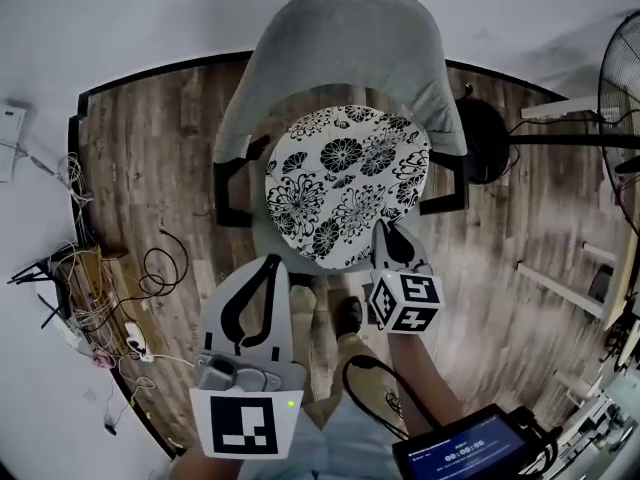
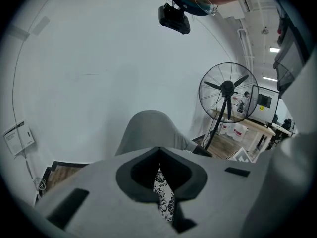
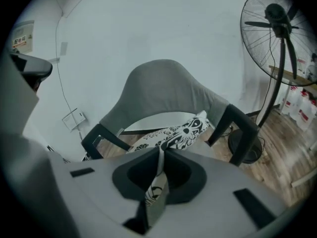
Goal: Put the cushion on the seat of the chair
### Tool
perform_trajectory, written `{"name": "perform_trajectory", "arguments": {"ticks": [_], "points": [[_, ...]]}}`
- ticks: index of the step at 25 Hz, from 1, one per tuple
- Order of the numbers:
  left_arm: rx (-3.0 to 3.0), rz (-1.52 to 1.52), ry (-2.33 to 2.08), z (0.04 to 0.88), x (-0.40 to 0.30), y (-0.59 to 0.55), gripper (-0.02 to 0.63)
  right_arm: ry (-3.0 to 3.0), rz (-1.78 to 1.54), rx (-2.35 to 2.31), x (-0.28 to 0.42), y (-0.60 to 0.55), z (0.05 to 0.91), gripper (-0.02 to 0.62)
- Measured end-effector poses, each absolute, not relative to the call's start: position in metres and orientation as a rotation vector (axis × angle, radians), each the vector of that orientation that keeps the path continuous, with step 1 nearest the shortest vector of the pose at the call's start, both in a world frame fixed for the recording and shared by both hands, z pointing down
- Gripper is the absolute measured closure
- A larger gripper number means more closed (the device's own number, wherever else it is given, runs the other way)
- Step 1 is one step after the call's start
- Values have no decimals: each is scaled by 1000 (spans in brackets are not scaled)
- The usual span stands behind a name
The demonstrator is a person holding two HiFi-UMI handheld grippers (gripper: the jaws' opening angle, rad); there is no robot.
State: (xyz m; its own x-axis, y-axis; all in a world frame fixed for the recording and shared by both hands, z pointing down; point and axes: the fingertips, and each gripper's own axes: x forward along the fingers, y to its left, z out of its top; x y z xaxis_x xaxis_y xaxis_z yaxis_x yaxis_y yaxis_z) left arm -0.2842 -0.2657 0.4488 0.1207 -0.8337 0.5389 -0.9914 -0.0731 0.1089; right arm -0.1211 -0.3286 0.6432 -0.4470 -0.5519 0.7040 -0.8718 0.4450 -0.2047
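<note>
Cushion (image 1: 345, 183) sits tilted over the chair (image 1: 340, 38) seat. The right hand-held gripper (image 1: 386, 230) pinches its near edge, and the left hand-held gripper (image 1: 274, 261) seems clamped on it too. Letting go unevenly could slide it off the front.

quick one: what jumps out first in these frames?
The round black-and-white floral cushion dominates the middle of the head view, lying over the seat of the grey chair. The left gripper and the right gripper each pinch its near edge, with floral fabric between both pairs of jaws. A big pedestal fan stands on the wooden floor to the chair's right.
</note>
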Motion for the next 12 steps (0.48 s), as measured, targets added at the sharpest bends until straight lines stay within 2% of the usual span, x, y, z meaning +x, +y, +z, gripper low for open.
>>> {"name": "perform_trajectory", "arguments": {"ticks": [12], "points": [[2033,488,-1676,493,-243,-283,601,-1993,922,1290,-47,-307,735,569]]}}
